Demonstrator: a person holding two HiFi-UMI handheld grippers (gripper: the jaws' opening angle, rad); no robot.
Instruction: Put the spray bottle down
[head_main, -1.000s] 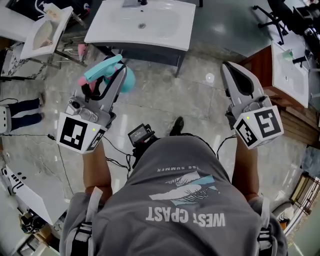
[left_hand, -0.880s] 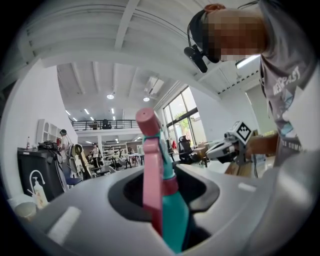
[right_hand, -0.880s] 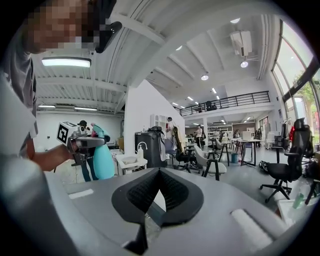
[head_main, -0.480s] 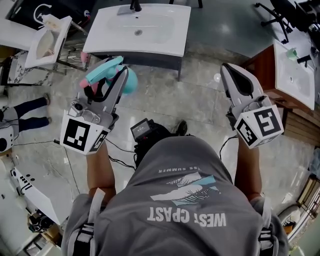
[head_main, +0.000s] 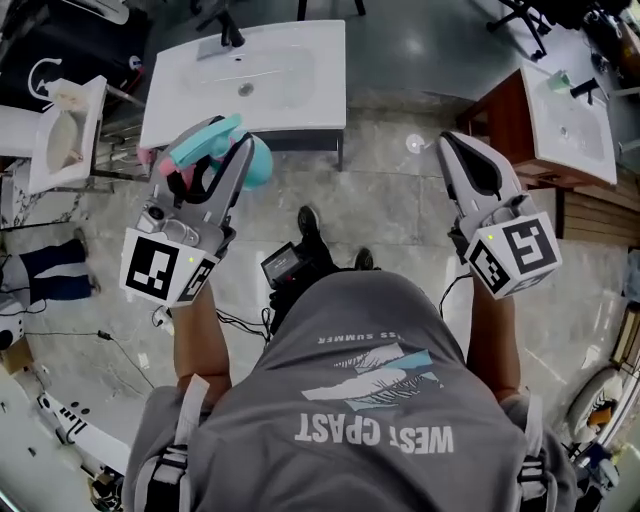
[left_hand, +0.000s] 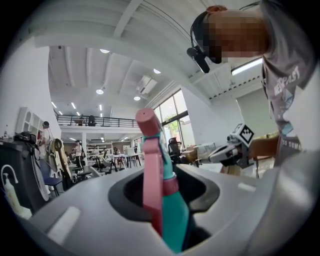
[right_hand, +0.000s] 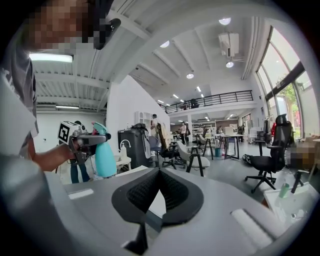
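Note:
The spray bottle (head_main: 215, 148) is teal with a pink trigger. My left gripper (head_main: 243, 147) is shut on it near the neck and holds it in the air above the marble floor, just short of the white sink counter (head_main: 310, 50). In the left gripper view the bottle (left_hand: 174, 215) stands between the jaws, its pink trigger (left_hand: 151, 165) upward. My right gripper (head_main: 452, 143) hovers to the right, shut with nothing in it. From the right gripper view, its jaws (right_hand: 158, 172) meet, and the bottle (right_hand: 105, 156) hangs off to the left.
A second sink on a wooden cabinet (head_main: 575, 115) stands at the right, and a small basin (head_main: 62, 140) at the left. A black device with cables (head_main: 285, 265) lies on the floor by my feet. Someone's legs (head_main: 45, 272) show at the left. An office chair (right_hand: 265, 165) stands ahead.
The white sink counter has slid left and nearer in the head view as I moved toward it. Both grippers went along; the left one still holds the bottle.

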